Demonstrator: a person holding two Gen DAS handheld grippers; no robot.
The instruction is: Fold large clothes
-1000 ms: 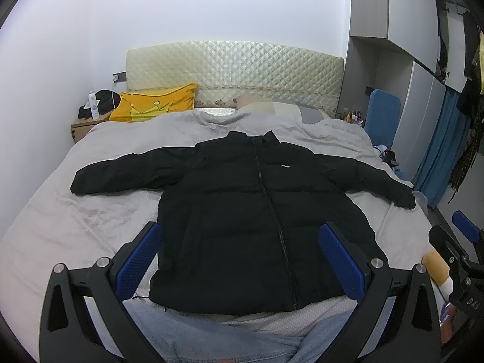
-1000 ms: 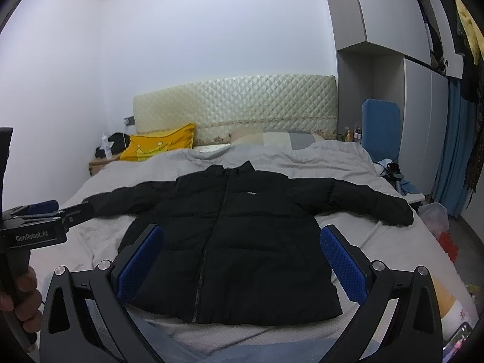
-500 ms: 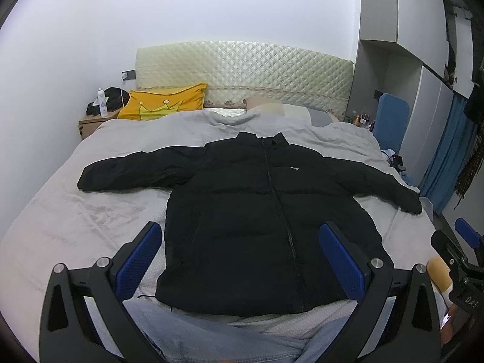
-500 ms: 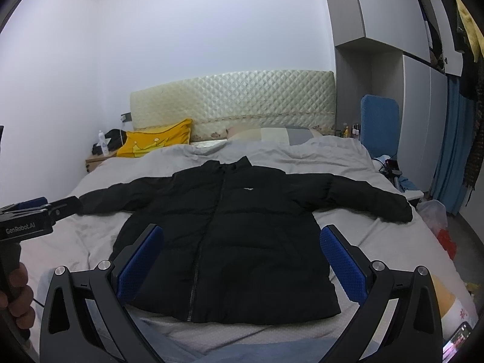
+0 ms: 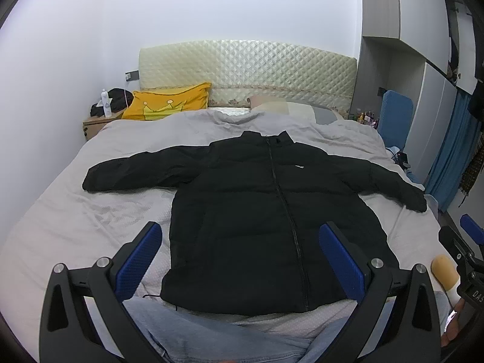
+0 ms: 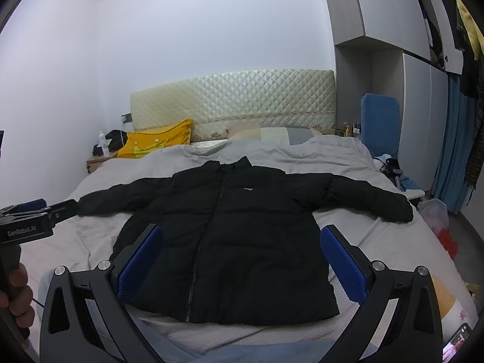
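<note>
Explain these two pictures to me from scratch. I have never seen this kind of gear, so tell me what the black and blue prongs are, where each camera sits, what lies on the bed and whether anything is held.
No robot is here. A person holds a two-finger grabbing tool in each hand, and each tool carries a wide-angle camera that looks forward along its fingers. One picture is from the left gripper, the other from the right gripper. The blue parts are the fingers' grip pads.

Both tools are open and hold nothing; they hover near the foot of the bed.

A black puffer jacket lies flat on the bed, zipped, front up, sleeves spread wide. A yellow pillow sits by the headboard. In the right view, the left tool shows at the edge, held in the person's hand.
</note>
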